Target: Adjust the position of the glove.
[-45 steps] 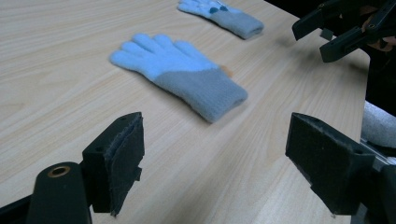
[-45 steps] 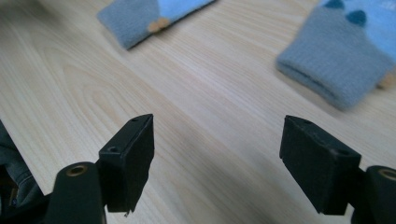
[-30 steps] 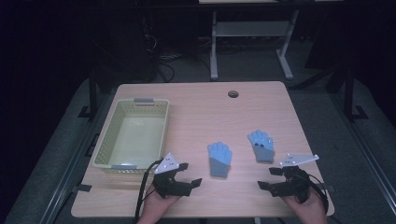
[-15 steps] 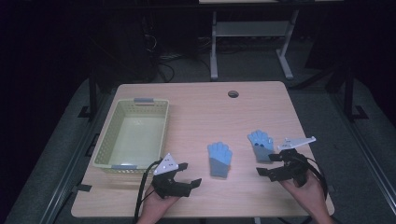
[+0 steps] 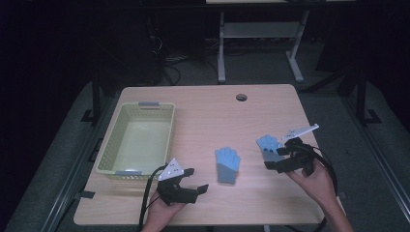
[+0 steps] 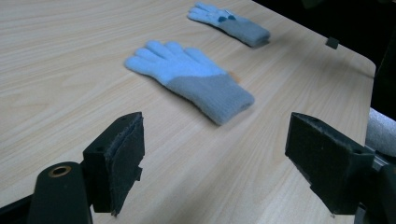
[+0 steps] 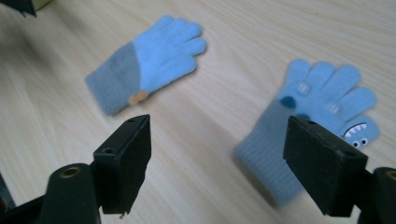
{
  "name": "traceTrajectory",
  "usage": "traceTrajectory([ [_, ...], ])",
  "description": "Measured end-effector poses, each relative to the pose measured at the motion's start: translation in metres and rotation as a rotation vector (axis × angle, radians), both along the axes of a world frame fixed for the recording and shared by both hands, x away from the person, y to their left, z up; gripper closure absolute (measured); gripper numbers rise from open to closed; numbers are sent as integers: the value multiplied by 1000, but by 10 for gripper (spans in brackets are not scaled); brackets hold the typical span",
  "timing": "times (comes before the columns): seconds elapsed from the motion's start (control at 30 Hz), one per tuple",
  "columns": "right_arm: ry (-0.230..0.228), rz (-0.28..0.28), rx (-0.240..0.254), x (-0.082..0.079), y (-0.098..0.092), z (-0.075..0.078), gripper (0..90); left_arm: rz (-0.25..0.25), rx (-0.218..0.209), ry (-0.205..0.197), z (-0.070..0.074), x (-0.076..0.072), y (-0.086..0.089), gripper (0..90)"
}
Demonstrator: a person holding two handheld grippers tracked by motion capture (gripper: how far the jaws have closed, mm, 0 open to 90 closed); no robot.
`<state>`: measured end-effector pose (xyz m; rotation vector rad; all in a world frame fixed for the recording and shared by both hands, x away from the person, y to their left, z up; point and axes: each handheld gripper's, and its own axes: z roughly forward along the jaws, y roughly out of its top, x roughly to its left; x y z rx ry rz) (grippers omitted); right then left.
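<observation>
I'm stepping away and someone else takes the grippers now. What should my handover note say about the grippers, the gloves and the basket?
Left gripper: open, holding nothing, at the near table edge beside the plain glove.
Right gripper: open, holding nothing, jaws at the cuff of the patterned glove.
Both gloves lie flat on the table, apart from each other.
Basket: on the left, nothing in it.
Done: nothing gripped or moved into the basket.
Left: probably grip each glove and drop it in the basket.

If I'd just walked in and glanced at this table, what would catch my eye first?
Probably the two small blue gloves on the wooden table: a plain glove near the middle and a patterned glove to its right, under the open right gripper. A pale yellow basket stands empty at the left.
</observation>
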<state>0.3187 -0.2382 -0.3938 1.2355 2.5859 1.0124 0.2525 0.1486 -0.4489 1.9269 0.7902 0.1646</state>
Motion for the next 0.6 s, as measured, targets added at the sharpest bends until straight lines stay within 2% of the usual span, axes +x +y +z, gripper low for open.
traceTrajectory([
  [0.17,6,-16,-9,13,1,0,239,-1,-2,-6,1,0,0,195],
  [0.27,17,-23,-32,26,1,0,247,4,-6,-4,2,-1,0,194],
  [0.37,28,-32,-46,32,1,-1,247,4,-6,-6,2,-1,1,194],
  [0.6,51,-47,-78,48,0,-11,273,3,-3,-3,3,-2,1,194],
])
